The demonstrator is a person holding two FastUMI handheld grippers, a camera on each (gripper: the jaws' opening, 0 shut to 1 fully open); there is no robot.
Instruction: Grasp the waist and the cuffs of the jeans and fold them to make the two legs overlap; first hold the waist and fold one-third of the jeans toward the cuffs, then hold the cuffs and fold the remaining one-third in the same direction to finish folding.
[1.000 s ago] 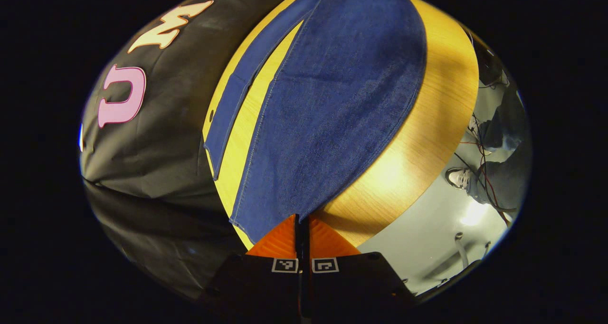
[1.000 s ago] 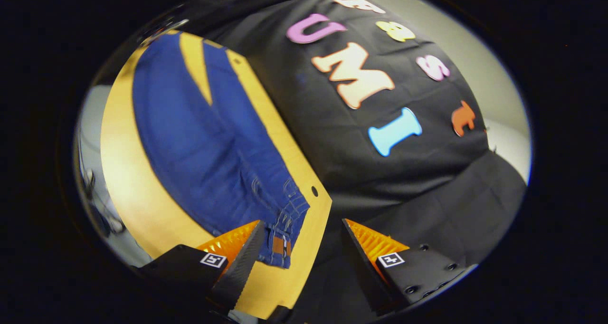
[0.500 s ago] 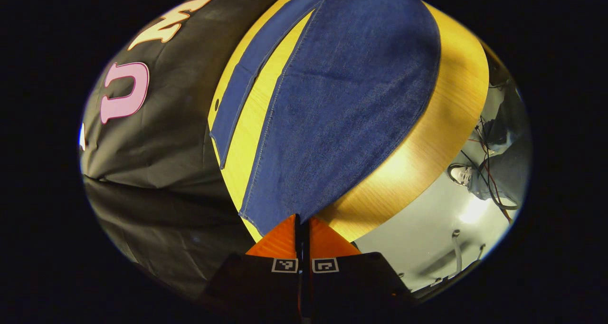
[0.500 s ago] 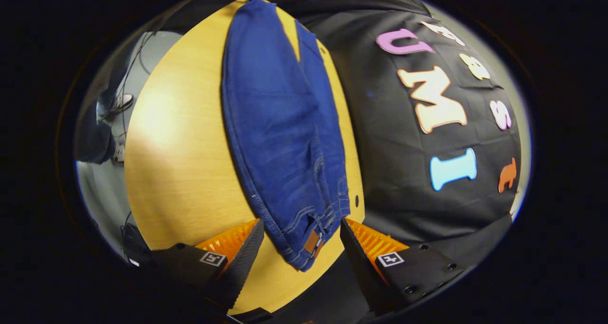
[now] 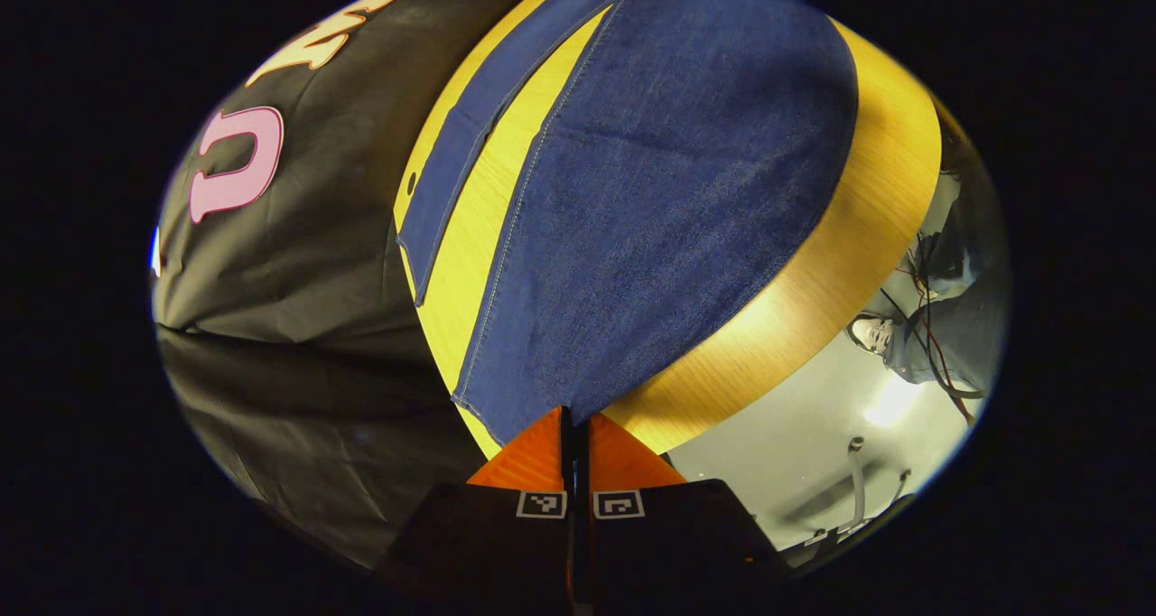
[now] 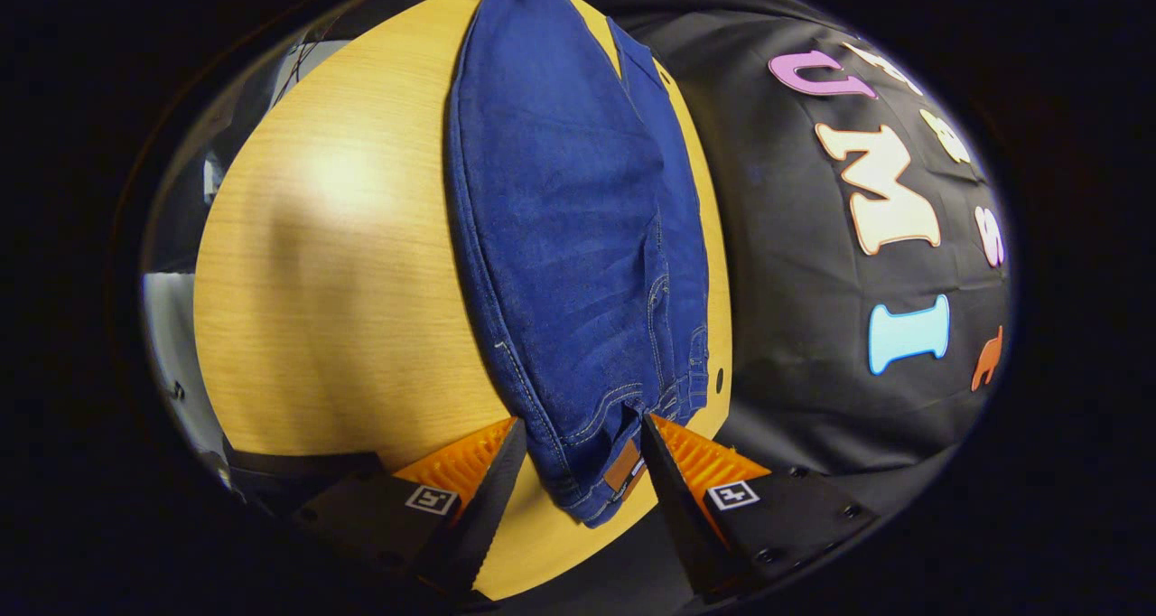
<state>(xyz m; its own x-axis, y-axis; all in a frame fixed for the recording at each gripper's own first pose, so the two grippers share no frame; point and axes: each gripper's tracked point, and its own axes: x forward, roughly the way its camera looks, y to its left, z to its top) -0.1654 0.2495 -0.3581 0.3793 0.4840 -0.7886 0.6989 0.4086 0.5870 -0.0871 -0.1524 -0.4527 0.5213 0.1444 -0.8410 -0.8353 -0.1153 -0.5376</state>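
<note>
Jeans lay flat along the wooden counter, legs not yet overlapped: in left gripper view, near leg wide and close, far leg a narrow strip beside it, bare counter between the two. Far leg close to booth's black cloth wall.

Left gripper: orange fingers pressed together at the near leg's cuff corner. Looked pinched on the cuff hem, though fabric between the pads hidden, so grip judged, not seen.

Right gripper: fingers apart, straddling the waist at the counter's end. Waistband with brown leather patch sat between the two fingers, not yet squeezed. Whether either pad touched denim: couldn't tell.

Step in hand, judged: first fold, the legs-overlap one. Cuff end apparently secured, waist end lined up but not grasped.

Next move calls for: closing right gripper on the waistband edge, catching both layers, not just the belt loop or patch. Then lifting both ends together and carrying the near leg over onto the far one, keeping the denim taut so no sag in the middle. Risk: uneven lift twisting the leg, or cuff slipping from a thin pinch.

Floor, cables and a person's shoe visible past the counter edge in left gripper view.
</note>
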